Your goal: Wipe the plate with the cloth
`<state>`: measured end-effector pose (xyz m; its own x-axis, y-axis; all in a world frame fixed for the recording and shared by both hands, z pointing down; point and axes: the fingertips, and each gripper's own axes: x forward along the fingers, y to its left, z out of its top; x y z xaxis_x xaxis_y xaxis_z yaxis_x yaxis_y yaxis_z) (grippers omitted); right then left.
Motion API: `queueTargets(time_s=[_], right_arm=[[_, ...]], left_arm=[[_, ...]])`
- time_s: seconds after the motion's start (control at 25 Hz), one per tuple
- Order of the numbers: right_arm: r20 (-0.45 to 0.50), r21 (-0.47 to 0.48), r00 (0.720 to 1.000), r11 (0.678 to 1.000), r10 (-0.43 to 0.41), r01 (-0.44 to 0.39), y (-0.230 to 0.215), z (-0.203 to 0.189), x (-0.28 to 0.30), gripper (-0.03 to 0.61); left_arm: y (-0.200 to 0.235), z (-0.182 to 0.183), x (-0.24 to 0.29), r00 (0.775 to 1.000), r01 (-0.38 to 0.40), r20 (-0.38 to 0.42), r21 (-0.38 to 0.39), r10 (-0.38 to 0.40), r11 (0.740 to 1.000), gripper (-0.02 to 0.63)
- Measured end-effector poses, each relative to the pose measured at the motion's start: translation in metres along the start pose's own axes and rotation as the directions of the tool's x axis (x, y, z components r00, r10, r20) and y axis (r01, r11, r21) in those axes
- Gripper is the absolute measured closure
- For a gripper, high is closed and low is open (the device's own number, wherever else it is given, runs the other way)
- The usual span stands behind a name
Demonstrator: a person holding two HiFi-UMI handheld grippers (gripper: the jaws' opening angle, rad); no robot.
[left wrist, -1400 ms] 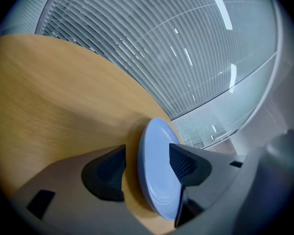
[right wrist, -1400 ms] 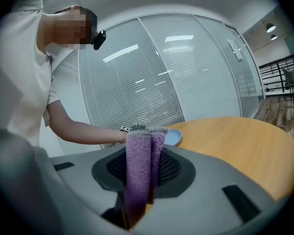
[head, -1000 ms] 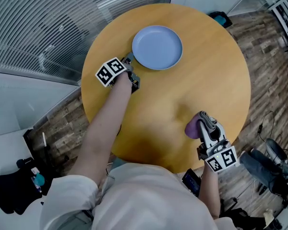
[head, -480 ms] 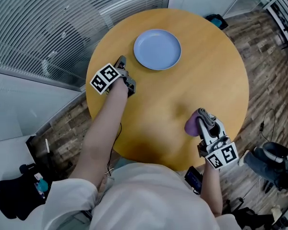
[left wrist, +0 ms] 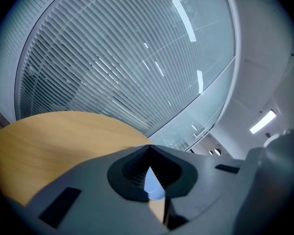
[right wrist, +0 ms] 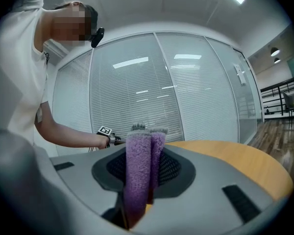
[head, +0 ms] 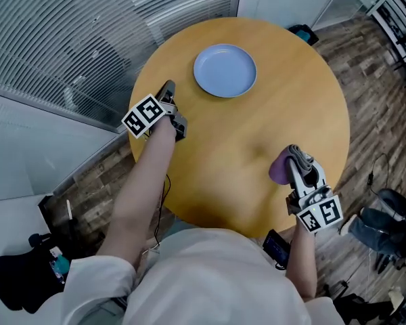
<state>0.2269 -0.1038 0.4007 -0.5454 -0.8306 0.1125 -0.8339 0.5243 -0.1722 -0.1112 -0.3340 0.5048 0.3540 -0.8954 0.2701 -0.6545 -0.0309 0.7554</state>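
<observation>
Wooden and round, the table (head: 257, 124) bears a blue plate (head: 224, 70) near its far edge. At the left, an outstretched forearm holds the left gripper (head: 168, 90) with its jaws pressed together on nothing, aimed toward the plate, apart from it. At the near right, the right gripper (head: 298, 158) clamps the folded purple cloth (head: 277, 169).

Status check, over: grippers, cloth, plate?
Left hand-held gripper shut, empty. Right hand-held gripper shut on purple cloth. Blue plate on table, neither gripper touching it. Path clear.
</observation>
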Motion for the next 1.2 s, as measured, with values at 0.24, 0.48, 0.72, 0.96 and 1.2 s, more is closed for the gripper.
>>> queueTargets(time_s=[0.24, 0.48, 0.72, 0.96, 1.2], right_arm=[[0.038, -0.037, 0.999, 0.999, -0.025, 0.027, 0.001, 0.019, -0.010, 0.472], [0.074, -0.062, 0.996, 0.997, -0.043, 0.048, 0.008, 0.035, -0.014, 0.472], [0.088, -0.084, 0.995, 0.995, -0.048, 0.055, 0.021, 0.045, -0.019, 0.472], [0.105, -0.104, 0.993, 0.993, -0.046, 0.057, 0.033, 0.057, -0.015, 0.472], [0.119, -0.135, 0.992, 0.989, -0.042, 0.058, 0.044, 0.068, -0.012, 0.472]], left_arm=[[-0.006, 0.016, -0.028, 0.999, 0.031, 0.011, 0.061, -0.032, 0.998, 0.603], [-0.020, 0.031, -0.058, 0.994, 0.100, 0.035, 0.129, -0.106, 0.987, 0.603], [-0.033, 0.042, -0.096, 0.984, 0.159, 0.038, 0.257, -0.175, 0.953, 0.601], [-0.056, 0.045, -0.122, 0.972, 0.207, 0.027, 0.357, -0.231, 0.911, 0.603], [-0.073, 0.038, -0.153, 0.959, 0.245, 0.018, 0.441, -0.282, 0.863, 0.603]])
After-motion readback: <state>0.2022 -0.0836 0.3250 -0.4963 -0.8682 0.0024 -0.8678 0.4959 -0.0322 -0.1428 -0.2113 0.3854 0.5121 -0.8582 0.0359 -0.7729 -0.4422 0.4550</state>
